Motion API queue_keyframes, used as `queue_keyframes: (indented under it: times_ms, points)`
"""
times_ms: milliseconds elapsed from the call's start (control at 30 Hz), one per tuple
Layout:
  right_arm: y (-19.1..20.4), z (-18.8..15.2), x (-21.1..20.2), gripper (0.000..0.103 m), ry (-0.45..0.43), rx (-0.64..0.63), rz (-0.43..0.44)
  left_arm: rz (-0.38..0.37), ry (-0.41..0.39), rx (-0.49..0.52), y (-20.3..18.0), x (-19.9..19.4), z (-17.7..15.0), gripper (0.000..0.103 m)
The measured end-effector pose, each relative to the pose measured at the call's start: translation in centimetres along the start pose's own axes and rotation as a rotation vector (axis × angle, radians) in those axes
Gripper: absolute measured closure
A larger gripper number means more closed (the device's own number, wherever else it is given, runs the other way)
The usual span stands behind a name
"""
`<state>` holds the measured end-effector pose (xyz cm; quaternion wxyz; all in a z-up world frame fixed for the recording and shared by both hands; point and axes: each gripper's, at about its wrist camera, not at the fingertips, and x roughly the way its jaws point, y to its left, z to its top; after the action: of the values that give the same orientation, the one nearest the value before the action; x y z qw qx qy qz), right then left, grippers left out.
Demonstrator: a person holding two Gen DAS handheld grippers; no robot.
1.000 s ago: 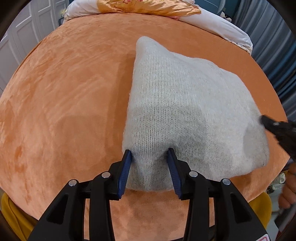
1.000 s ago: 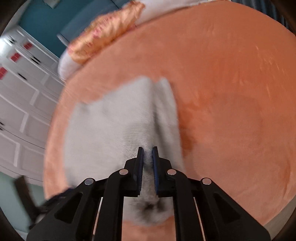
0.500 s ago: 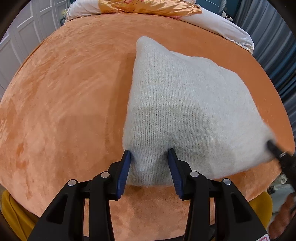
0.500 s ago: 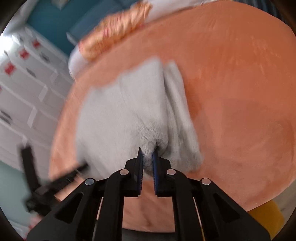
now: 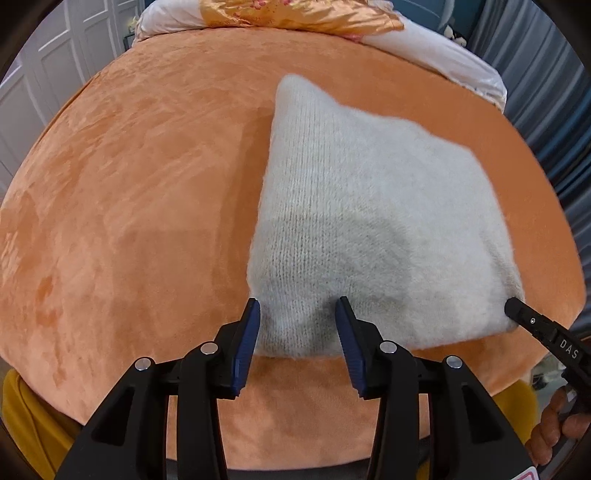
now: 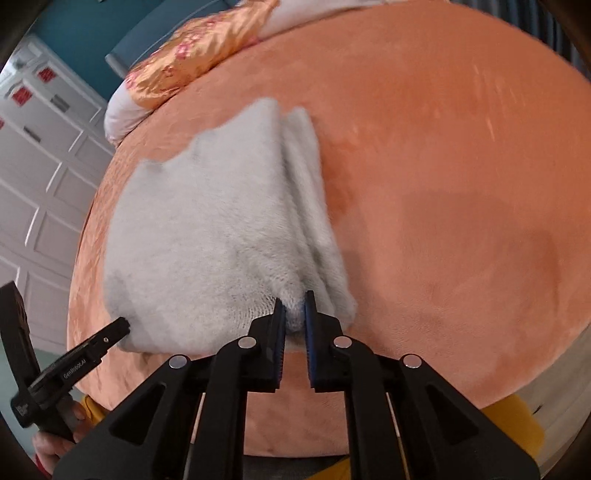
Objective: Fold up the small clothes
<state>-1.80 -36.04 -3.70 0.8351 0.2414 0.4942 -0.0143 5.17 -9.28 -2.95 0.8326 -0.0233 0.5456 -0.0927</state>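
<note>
A folded white knit garment (image 5: pixel 369 221) lies on the orange velvet surface (image 5: pixel 129 203). My left gripper (image 5: pixel 297 314) is open, its blue pads either side of the garment's near left corner. My right gripper (image 6: pixel 293 312) is shut on the garment's near right corner (image 6: pixel 291 317); the folded layers (image 6: pixel 310 206) run away from it. The right gripper's tip shows in the left wrist view (image 5: pixel 517 310) at the garment's right corner. The left gripper shows in the right wrist view (image 6: pixel 110 332) at the left corner.
A gold satin cloth (image 5: pixel 295 14) on a white pillow (image 5: pixel 443 55) lies at the far edge. White cabinet doors (image 6: pixel 44 184) stand to the left, dark curtains (image 5: pixel 546 110) to the right. The surface's near edge (image 5: pixel 295 435) is close below the grippers.
The right gripper has dragged its corner of the garment toward the near edge, flattening the fold. The left gripper has stayed open at its corner.
</note>
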Motion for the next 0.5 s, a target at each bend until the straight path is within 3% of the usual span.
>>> queue_keyframes:
  times_ms: [67,200,300,367,433,467,500]
  points:
    - [0.8,0.6,-1.1,0.088,-0.034,-0.016,0.007,-0.019,-0.031,-0.004,-0.1,-1.1,0.5,0.061]
    - [2.3,3.3,-1.4,0.065,-0.07,-0.026,0.027,-0.033,-0.069,-0.007,-0.7,-1.7,2.5,0.061]
    - [3.0,5.8,0.6,0.058,-0.061,-0.039,0.007,-0.02,-0.076,-0.015,-0.9,-1.1,4.0,0.061]
    - [2.9,7.2,3.2,0.055,-0.009,-0.041,-0.013,-0.009,-0.064,-0.022,-1.0,-0.2,4.7,0.061]
    - [2.3,7.4,5.4,0.068,0.046,-0.063,-0.038,0.006,-0.047,-0.026,-1.1,0.6,5.0,0.061]
    - [2.3,7.5,5.8,0.091,0.06,-0.075,-0.045,0.009,-0.043,-0.023,-1.1,0.7,5.0,0.061]
    - [2.6,7.7,5.3,0.092,0.038,-0.089,-0.04,0.015,-0.04,-0.018,-1.1,0.9,5.0,0.061]
